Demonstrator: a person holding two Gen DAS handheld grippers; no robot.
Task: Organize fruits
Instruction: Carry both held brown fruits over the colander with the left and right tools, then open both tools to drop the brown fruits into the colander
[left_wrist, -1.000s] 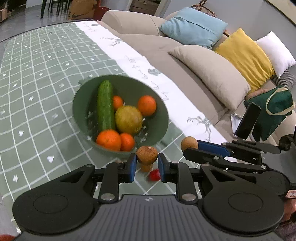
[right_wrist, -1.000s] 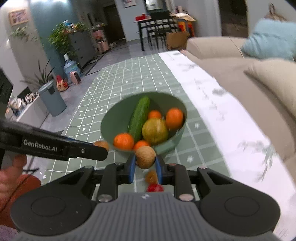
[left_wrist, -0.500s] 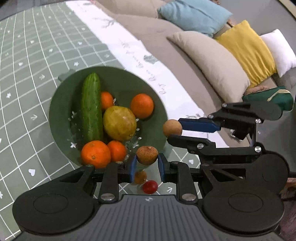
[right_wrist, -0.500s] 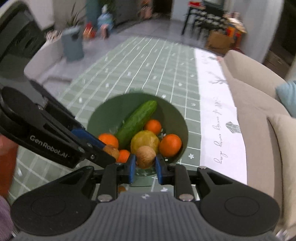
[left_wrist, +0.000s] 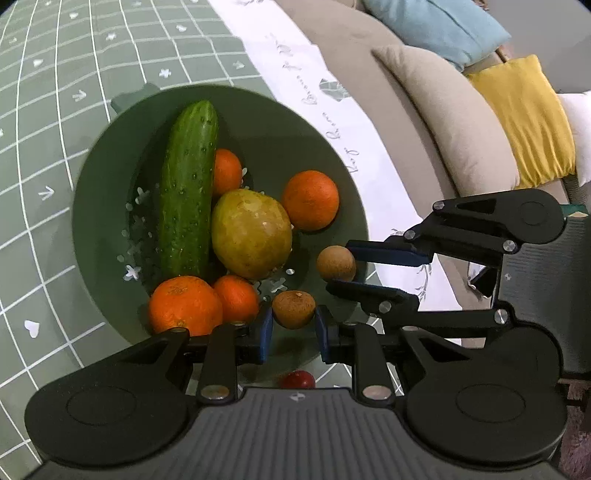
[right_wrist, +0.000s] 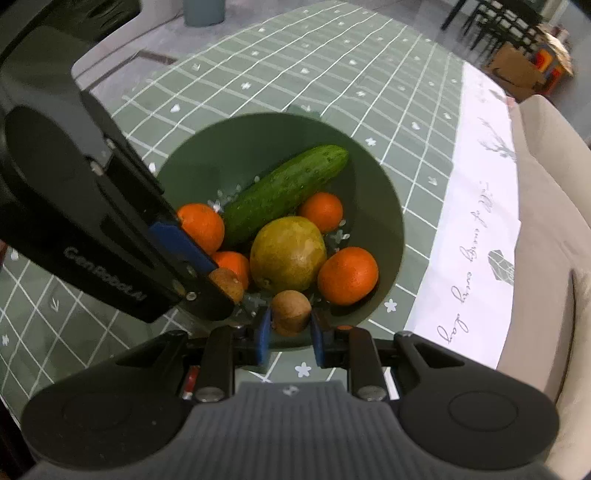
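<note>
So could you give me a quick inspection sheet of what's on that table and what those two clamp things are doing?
Surface: green checked tablecloth with a white printed border.
Job's things: green bowl holding a cucumber, a yellow-green fruit and four oranges.
Clutter: a small red fruit on the cloth, near the bowl.
Grippers: left gripper shut on a small brown fruit over the bowl's near rim; right gripper shut on a second brown fruit, also over the rim.
Cables: nothing seen.
Surroundings: beige sofa with blue, beige and yellow cushions; chairs and a cardboard box in the right wrist view.
</note>
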